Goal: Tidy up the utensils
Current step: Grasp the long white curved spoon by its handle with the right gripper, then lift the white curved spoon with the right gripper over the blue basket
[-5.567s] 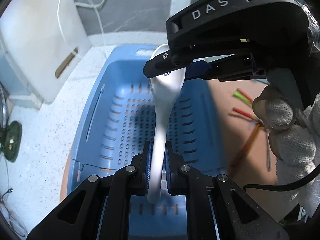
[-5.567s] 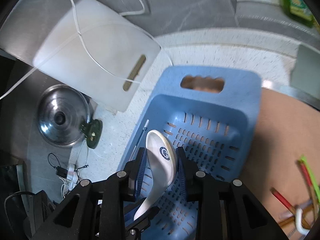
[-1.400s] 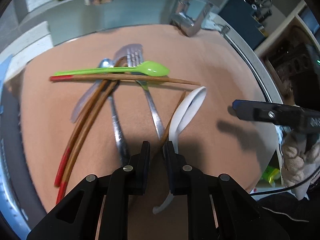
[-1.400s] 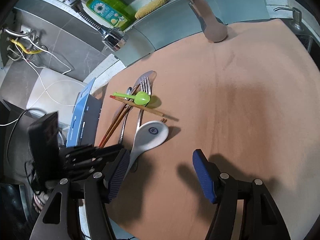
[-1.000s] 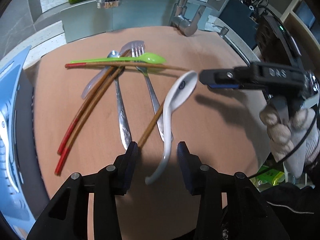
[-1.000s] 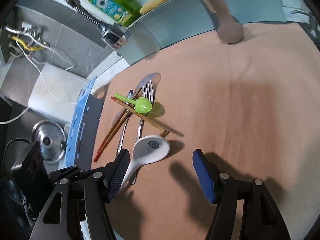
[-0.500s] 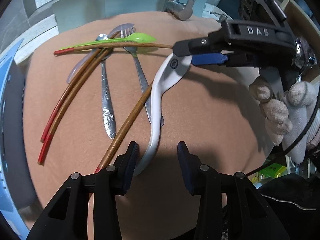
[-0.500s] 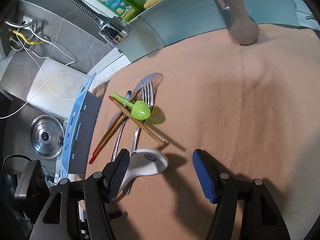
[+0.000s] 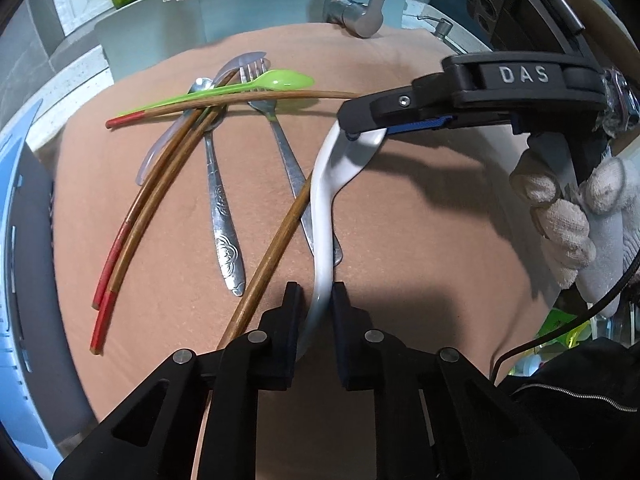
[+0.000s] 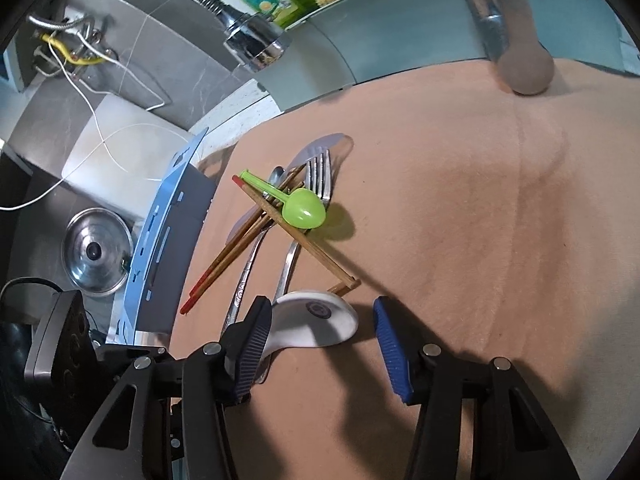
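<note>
white ceramic spoon gripped at both ends over the tan mat

the left gripper has just been closing and now clamps the spoon's handle; the right gripper has just been closing around the bowl, one pad touching, the other still apart. beside it lie 4 chopsticks, a green spoon and a fork.

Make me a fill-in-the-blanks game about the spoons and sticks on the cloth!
The left gripper is pinching the handle of the ______ spoon.
The little plastic spoon is ______ in colour.
The chopsticks have ______ ends.
Between the two metal spoons lies a metal ______.

Missing words: white, green, red, fork
</note>
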A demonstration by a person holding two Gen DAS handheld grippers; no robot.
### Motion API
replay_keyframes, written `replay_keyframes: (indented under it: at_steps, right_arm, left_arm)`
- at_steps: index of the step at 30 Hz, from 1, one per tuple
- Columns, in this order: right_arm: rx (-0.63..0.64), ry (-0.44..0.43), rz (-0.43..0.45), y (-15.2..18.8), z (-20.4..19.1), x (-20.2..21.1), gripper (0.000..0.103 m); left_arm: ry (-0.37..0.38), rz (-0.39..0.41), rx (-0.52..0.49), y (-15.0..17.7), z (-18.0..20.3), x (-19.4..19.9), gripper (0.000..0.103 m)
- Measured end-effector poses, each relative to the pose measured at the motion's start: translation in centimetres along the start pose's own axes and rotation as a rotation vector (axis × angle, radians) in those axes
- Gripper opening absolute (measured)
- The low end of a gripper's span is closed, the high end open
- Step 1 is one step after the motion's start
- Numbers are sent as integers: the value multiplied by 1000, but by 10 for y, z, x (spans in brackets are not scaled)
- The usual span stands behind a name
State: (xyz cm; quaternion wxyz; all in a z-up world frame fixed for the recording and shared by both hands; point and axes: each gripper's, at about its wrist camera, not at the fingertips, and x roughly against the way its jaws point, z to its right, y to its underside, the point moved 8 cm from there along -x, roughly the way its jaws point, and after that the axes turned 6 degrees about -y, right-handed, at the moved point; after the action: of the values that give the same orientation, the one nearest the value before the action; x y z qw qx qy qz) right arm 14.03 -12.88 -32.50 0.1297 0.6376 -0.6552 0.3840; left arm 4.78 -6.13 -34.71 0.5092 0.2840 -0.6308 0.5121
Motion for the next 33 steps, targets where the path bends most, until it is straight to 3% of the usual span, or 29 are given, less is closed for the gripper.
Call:
replay_keyframes:
  at_steps: [9,16,27,33]
  right_arm:
    - [-18,-56,1,7,1,2,33]
    - [-80,-58,8,4,13,-2,10]
    - [-69,-42,22,-1,7,-4,5]
    - [-119,-66,0,-2,13,-9,11]
  left_arm:
    - [31,-7,23,1,-2,-1,13]
    - [25,-8,-5,1,3,-1,11]
    - [22,2,-36,3,9,1,8]
    - [29,14,-61,3,14,1,8]
